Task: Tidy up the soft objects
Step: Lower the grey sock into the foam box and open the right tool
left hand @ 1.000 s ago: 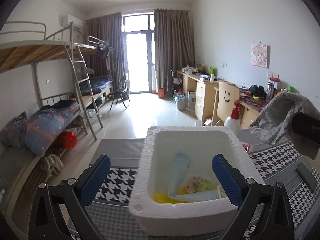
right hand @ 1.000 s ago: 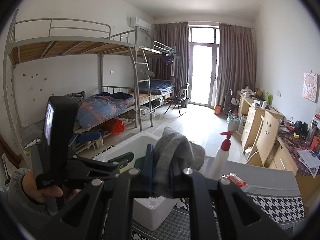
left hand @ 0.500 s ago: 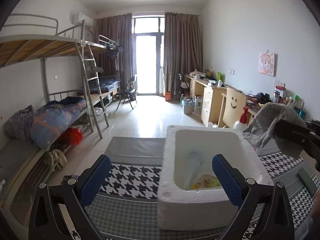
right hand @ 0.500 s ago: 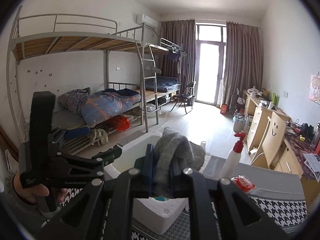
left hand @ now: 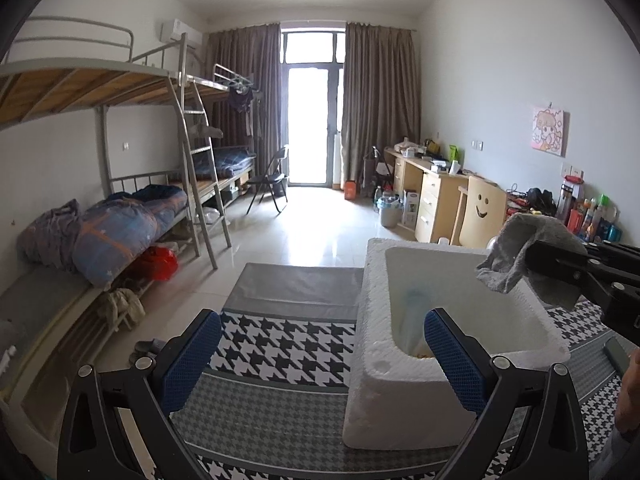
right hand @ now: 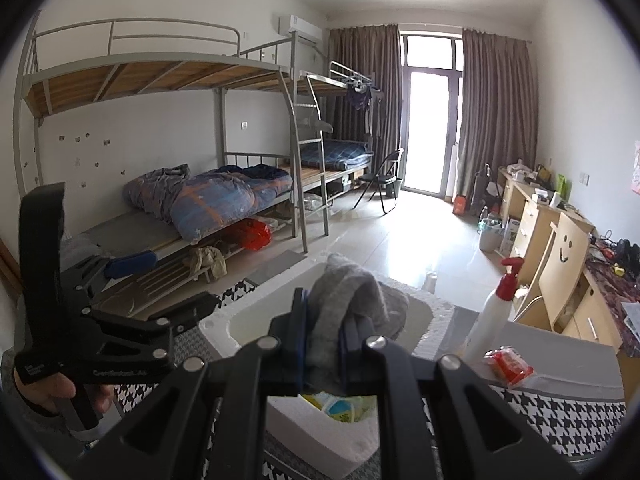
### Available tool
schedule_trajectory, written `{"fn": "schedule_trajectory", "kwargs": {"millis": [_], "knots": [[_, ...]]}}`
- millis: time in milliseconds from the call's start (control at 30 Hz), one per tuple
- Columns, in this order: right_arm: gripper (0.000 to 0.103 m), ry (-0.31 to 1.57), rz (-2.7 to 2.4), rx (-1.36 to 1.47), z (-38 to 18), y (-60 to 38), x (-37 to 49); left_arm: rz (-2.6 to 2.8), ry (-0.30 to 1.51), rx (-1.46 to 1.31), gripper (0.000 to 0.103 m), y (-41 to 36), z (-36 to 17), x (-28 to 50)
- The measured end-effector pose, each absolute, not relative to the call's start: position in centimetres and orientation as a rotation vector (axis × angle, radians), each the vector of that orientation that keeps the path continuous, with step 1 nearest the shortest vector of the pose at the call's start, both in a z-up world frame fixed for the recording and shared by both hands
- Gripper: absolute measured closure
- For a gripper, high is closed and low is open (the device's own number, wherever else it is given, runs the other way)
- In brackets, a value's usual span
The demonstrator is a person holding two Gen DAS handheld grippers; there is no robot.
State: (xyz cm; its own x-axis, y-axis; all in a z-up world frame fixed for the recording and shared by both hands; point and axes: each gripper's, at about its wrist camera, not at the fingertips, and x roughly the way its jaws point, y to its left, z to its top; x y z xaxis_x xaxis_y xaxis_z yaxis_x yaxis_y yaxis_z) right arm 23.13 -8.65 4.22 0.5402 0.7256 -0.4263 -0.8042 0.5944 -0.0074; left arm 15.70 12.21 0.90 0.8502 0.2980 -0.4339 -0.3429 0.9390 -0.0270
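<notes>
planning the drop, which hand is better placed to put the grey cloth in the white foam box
Right. Its tongs are shut on the grey knitted cloth, held above the open white foam box. The left tongs are open, empty, and off to the box's side.

White spray bottle with red pump (right hand: pixel 494 312) is standing upright on the houndstooth-patterned table cover (left hand: pixel 280 344) just beside a red plastic packet (right hand: pixel 507 366), grey metal bunk beds (left hand: pixel 100 92) and light wooden desks (left hand: pixel 432 196) lining opposite walls.

Lettering on left claw (right hand: pixel 132 280) illegible; nothing else readable
</notes>
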Motion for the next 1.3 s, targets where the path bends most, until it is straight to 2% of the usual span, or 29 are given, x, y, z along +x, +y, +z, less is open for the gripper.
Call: {"fn": "schedule_trajectory", "kwargs": {"millis": [600, 767, 800, 867, 900, 933, 1300], "knots": [[0.087, 0.527, 0.904, -0.233, 2.1, -6.7, 25.4, 0.3, 0.412, -0.118, 0.001, 12.5, 0.4, 14.2], [0.083, 0.589, 0.879, -0.254, 1.1, -6.3, 26.2, 0.311, 0.423, -0.134, 0.001, 12.7, 0.3, 14.1], [0.079, 0.6, 0.874, -0.262, 0.9, -6.3, 26.3, 0.312, 0.425, -0.139, 0.001, 12.8, 0.3, 14.2], [0.056, 0.621, 0.856, -0.282, 0.5, -6.2, 26.4, 0.32, 0.426, -0.137, 0.001, 12.8, 0.3, 14.2], [0.039, 0.616, 0.851, -0.284, 0.4, -6.4, 26.3, 0.322, 0.427, -0.133, 0.001, 12.8, 0.2, 14.2], [0.031, 0.602, 0.842, -0.284, 0.5, -6.5, 26.1, 0.321, 0.427, -0.132, 0.001, 12.7, 0.2, 14.2], [0.03, 0.578, 0.839, -0.295, 1.1, -7.4, 25.1, 0.31, 0.439, -0.132, 0.001, 12.3, 0.1, 14.2]]}}
